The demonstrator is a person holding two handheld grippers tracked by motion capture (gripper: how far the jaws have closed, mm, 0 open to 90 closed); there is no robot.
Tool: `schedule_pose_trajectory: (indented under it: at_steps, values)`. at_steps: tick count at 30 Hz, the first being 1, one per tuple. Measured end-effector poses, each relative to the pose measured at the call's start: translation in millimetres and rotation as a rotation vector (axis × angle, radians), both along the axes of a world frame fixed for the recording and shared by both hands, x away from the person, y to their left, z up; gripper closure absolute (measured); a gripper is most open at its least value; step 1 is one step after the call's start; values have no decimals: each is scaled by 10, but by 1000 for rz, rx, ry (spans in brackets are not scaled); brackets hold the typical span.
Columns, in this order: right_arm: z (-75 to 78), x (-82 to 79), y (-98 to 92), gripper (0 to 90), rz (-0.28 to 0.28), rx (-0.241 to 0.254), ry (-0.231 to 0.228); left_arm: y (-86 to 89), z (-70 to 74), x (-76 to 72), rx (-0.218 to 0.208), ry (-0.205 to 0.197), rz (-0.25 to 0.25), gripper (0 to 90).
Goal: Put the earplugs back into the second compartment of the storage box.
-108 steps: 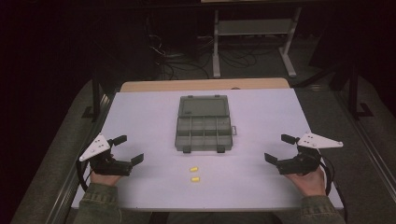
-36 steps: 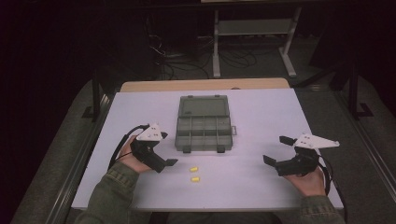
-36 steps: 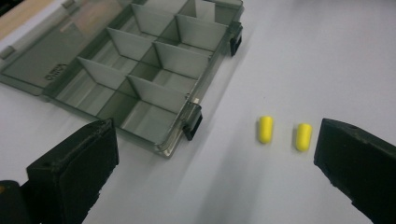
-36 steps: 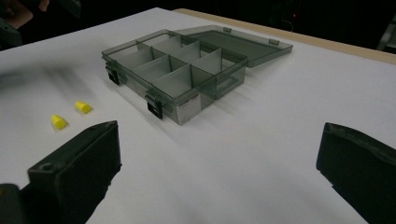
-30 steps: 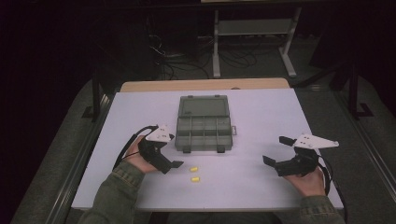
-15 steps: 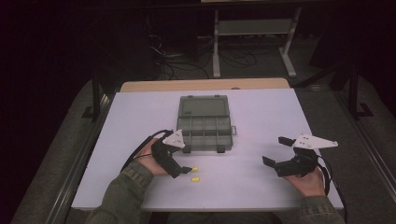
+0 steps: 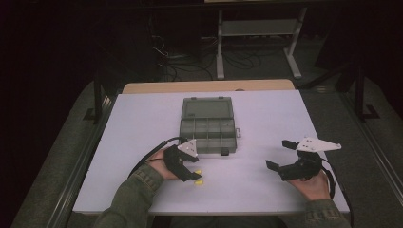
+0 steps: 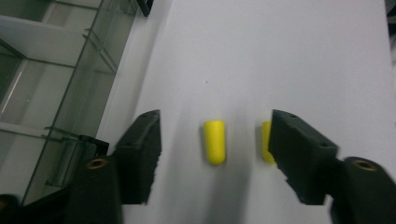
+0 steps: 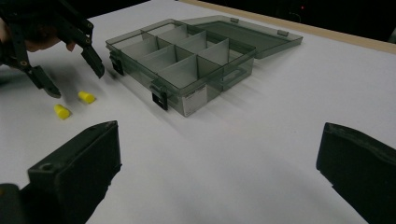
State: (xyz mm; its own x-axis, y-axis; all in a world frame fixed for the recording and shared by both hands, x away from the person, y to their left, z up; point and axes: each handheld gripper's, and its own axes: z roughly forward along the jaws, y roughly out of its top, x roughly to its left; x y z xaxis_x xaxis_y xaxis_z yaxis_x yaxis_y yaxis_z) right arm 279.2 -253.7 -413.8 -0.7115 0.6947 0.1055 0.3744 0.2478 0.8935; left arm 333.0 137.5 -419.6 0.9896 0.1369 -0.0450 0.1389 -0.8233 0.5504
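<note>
- The tabletop (image 7: 142,123) is pale and carries everything; its far edge meets a wooden strip.
- A grey box (image 7: 207,126) with divided compartments sits at the middle, lid laid open toward the far edge; whether anything lies in the compartments is hard to make out.
- The right gripper (image 7: 281,157) rests near the right corner of the near edge, fingers spread wide and empty.
- The left gripper (image 8: 215,140) is low over the near edge just in front of the box, fingers open around one yellow plug (image 8: 215,141).
- A second plug (image 8: 265,148) is half hidden behind one finger.
- The step looks like a pickup; next the fingers need to close squarely on the plug between them.
</note>
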Motion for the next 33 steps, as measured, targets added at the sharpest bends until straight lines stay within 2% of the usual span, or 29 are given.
schedule_pose_trajectory:
  at_steps: [1,2,3,5,6,7,11,15,22,27,28,33]
  values:
    - [-1,1,-1,0,0,0,0,-5,-9,4,7,0,-2,442]
    - [-1,1,-1,0,0,0,0,-9,-19,6,9,2,-3,442]
    - [-2,1,-2,0,1,-2,-1,-12,-26,9,14,0,-4,504]
    - [-2,1,-3,0,0,-1,0,-14,-36,15,25,0,-6,571]
    - [-3,2,-3,0,1,-2,-1,-16,-45,16,28,-1,-7,571]
    - [-6,2,-1,0,1,-4,3,-22,-60,15,40,-8,-8,632]
    - [-13,6,4,0,3,-13,7,-37,-77,4,57,-21,-22,730]
    - [-20,10,6,0,2,-18,11,-42,-73,4,56,-9,-33,809]
    - [-23,13,6,0,3,-17,12,-32,6,49,39,22,-42,829]
    - [-25,15,6,0,8,-17,15,-22,144,110,19,24,-43,831]
    - [-26,15,6,0,9,-17,16,-24,208,135,20,20,-50,832]
    - [-26,16,6,0,11,-16,16,-41,345,184,14,19,-59,832]
